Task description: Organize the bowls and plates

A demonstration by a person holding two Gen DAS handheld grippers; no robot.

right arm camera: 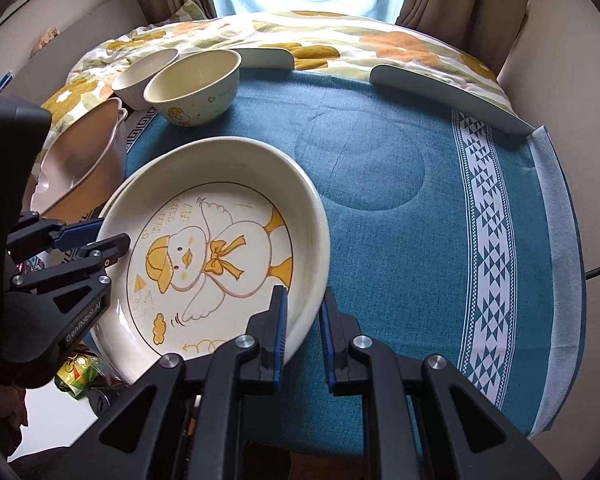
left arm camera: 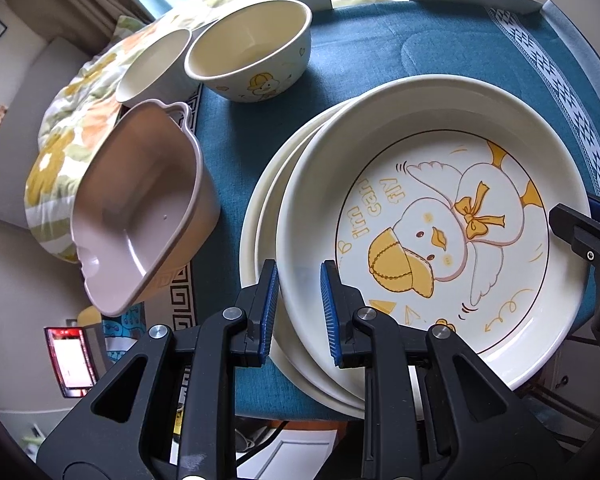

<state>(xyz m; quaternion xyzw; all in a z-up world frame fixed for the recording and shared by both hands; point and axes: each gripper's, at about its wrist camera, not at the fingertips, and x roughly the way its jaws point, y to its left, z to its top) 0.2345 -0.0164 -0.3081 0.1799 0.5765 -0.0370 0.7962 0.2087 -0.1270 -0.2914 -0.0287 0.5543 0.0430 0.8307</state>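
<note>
- Two grippers grasp one duck-print plate (left arm camera: 440, 216) by opposite sides of its rim; the plate sits on top of another cream plate (left arm camera: 260, 216), offset so the lower rim shows on the left.
- Left gripper (left arm camera: 299, 304): blue pads clenched on the plate's rim wall, one pad inside, one outside.
- Right gripper (right arm camera: 304, 328): likewise clamped across the rim at the plate's opposite side.
- Plate is round, so no long axis; it faces up. In the right wrist view the duck's capped head lies toward the left gripper, its feet toward the right.
- Plates rest on a teal tablecloth (right arm camera: 380, 200).
- Beyond: a duck-print bowl (left arm camera: 252, 48) upright, a plain cream bowl (left arm camera: 154, 66) touching it, and a pink tub (left arm camera: 140, 208) tilted at the table's edge.
</note>
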